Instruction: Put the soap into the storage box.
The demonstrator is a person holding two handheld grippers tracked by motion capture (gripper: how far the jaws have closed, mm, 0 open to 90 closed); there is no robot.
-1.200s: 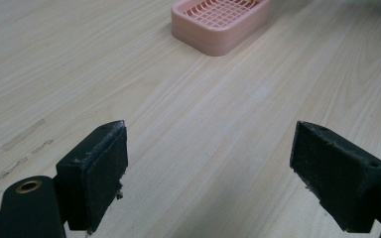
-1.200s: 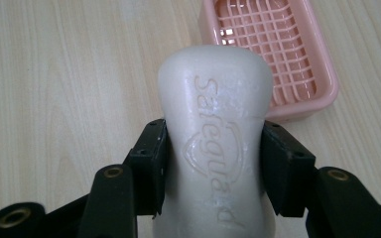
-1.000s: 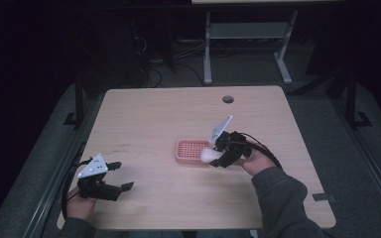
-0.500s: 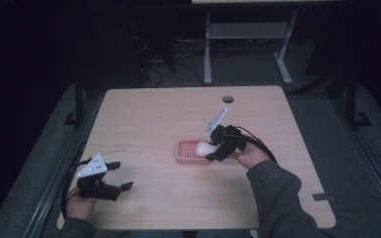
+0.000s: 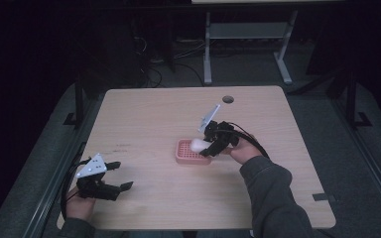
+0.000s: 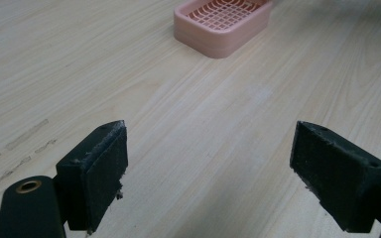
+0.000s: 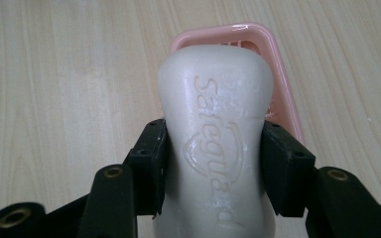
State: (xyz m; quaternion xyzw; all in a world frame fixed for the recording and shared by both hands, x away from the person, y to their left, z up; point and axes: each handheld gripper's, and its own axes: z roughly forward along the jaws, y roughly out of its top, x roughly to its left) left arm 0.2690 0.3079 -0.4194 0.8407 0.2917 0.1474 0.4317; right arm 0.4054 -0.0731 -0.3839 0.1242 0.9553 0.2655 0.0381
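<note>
- The right gripper [image 5: 204, 145], just right of centre in the high view, clamps a white soap bar [image 7: 214, 144] between its jaws; both pads press on the bar's sides.
- The soap hangs over the pink tray [image 5: 184, 154], which sits mid-table; in the right gripper view the tray's rim [image 7: 278, 74] peeks out behind the bar.
- The left gripper [image 5: 118, 177], at lower left of the high view, has its jaws spread wide with nothing between them.
- In the left gripper view the tray stands at top centre on the wooden table [image 6: 188, 129].
</note>
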